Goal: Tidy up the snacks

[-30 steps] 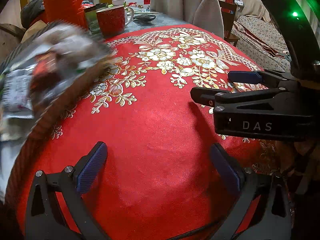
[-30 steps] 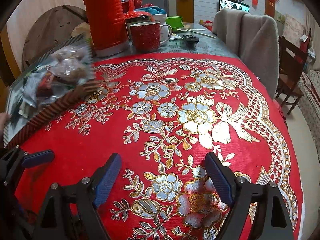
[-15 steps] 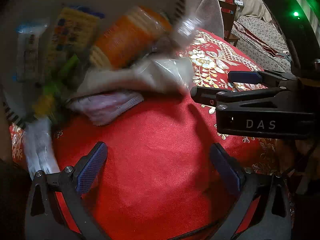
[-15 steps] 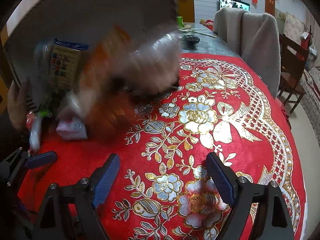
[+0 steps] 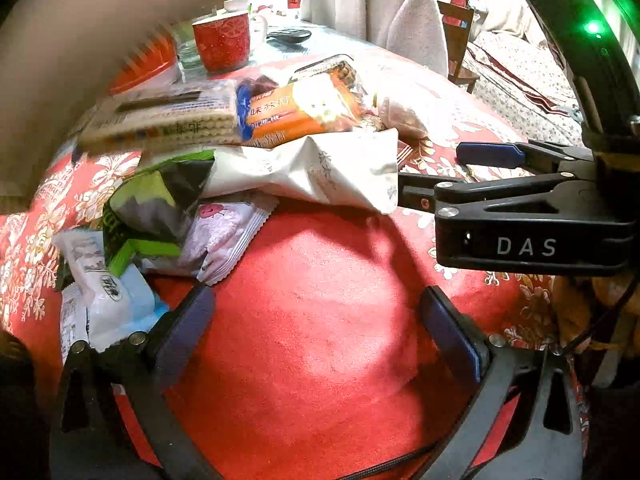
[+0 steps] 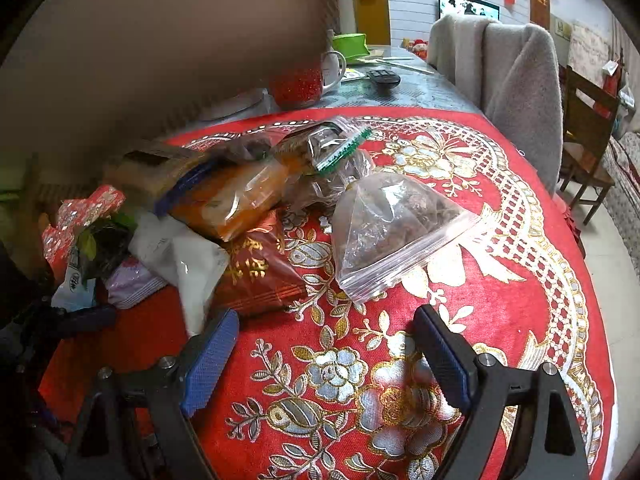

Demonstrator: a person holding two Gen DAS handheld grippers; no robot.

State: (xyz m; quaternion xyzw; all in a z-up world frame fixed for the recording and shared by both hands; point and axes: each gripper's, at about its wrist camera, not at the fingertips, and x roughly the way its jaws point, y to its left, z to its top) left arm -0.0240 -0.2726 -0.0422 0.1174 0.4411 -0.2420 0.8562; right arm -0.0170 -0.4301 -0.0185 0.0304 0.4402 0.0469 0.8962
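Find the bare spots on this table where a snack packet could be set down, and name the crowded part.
Free: red tablecloth between the left gripper and white pouch; floral cloth right of the clear zip bag. Crowded: the snack heap around the orange packet.

Both views ride low and close above the bench [image 6: 500,320], tilted steeply down along blue-padded fingers [image 5: 182,330] toward the far room. Left view sits to the left, catching the right claw [image 5: 430,178] side-on at its right edge. Shared: the snack pile [image 5: 240,152], red mug [image 6: 298,88], draped chair [image 6: 516,80].
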